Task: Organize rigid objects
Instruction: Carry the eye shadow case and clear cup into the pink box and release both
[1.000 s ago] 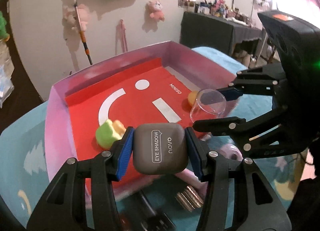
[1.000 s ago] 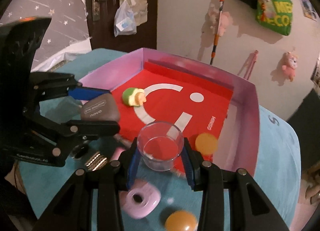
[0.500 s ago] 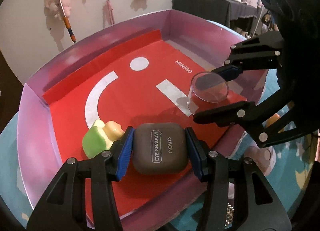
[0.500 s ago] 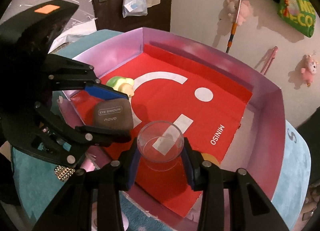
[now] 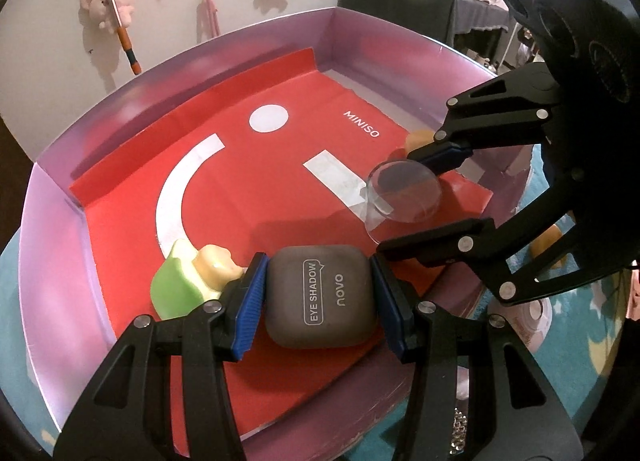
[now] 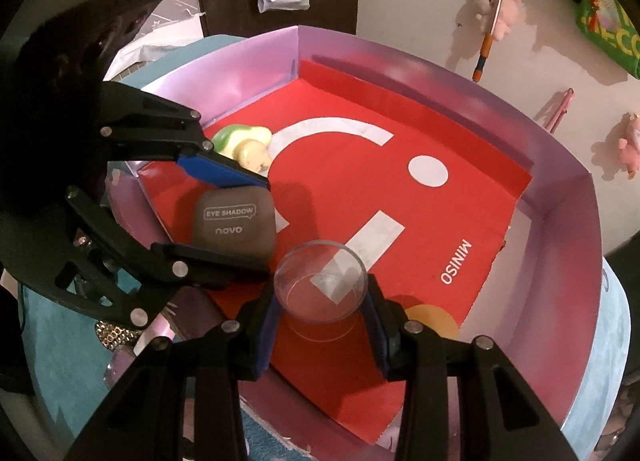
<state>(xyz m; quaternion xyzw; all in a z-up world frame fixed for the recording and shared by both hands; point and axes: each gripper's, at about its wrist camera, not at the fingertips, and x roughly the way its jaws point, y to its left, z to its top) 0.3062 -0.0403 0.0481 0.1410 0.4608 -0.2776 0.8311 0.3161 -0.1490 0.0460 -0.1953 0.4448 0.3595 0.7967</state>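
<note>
My left gripper point(image 5: 320, 301) is shut on a grey eye shadow case point(image 5: 322, 297), held low over the red floor of the pink box point(image 5: 56, 261) near its front edge. The case also shows in the right wrist view point(image 6: 234, 223). My right gripper point(image 6: 320, 307) is shut on a clear plastic cup point(image 6: 320, 287), upright and low over the box floor; it also shows in the left wrist view point(image 5: 404, 193). A green and cream toy point(image 5: 184, 281) lies in the box, touching my left gripper's left finger.
An orange ball point(image 6: 434, 321) lies in the box by the cup. On the teal cloth point(image 6: 52, 361) outside the box lie a pink ring-shaped object point(image 5: 532, 317), another orange ball point(image 5: 548, 241) and a glittery item point(image 6: 112, 335). The box walls point(image 6: 560, 189) stand raised all round.
Both grippers have moved forward and down from above the cloth into the box, each keeping its object. The case and the cup now sit near the red floor.
</note>
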